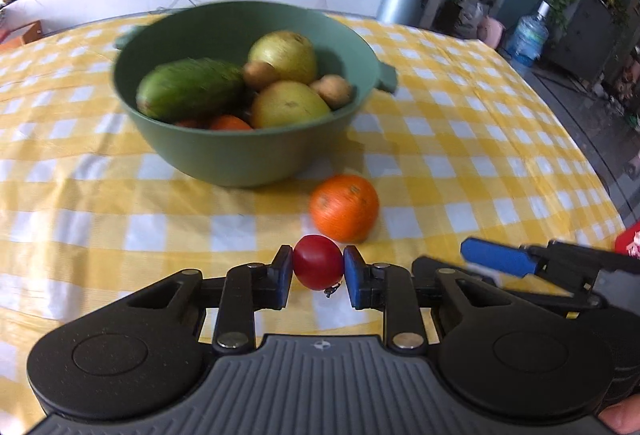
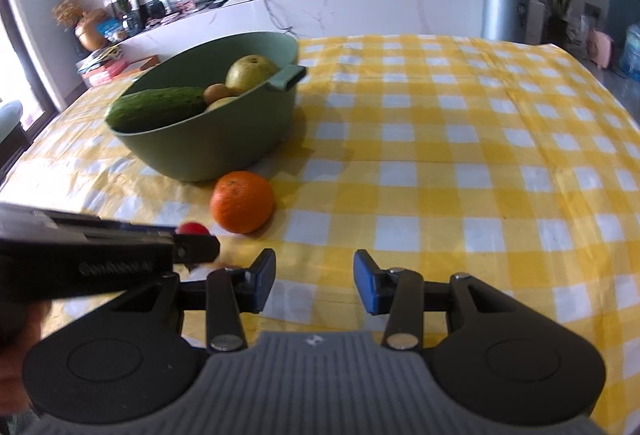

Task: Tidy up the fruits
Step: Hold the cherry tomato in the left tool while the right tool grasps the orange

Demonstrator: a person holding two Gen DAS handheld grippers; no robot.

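My left gripper (image 1: 318,267) is shut on a small red tomato (image 1: 318,262), held just above the yellow checked tablecloth (image 1: 460,139); it also shows in the right wrist view (image 2: 193,228). An orange (image 1: 344,208) lies on the cloth just beyond it, in front of a green bowl (image 1: 240,155). The bowl holds a cucumber (image 1: 190,88), two pale pears (image 1: 285,56), small brown fruits and an orange piece. My right gripper (image 2: 314,283) is open and empty, to the right of the left one; the orange (image 2: 242,201) and the bowl (image 2: 216,143) lie ahead on its left.
The table's right edge (image 1: 592,163) drops to the floor, where a water bottle (image 1: 529,35) stands. A white counter (image 2: 320,11) and a metal bin (image 2: 505,9) stand behind the table. A red object (image 1: 628,241) lies at the far right.
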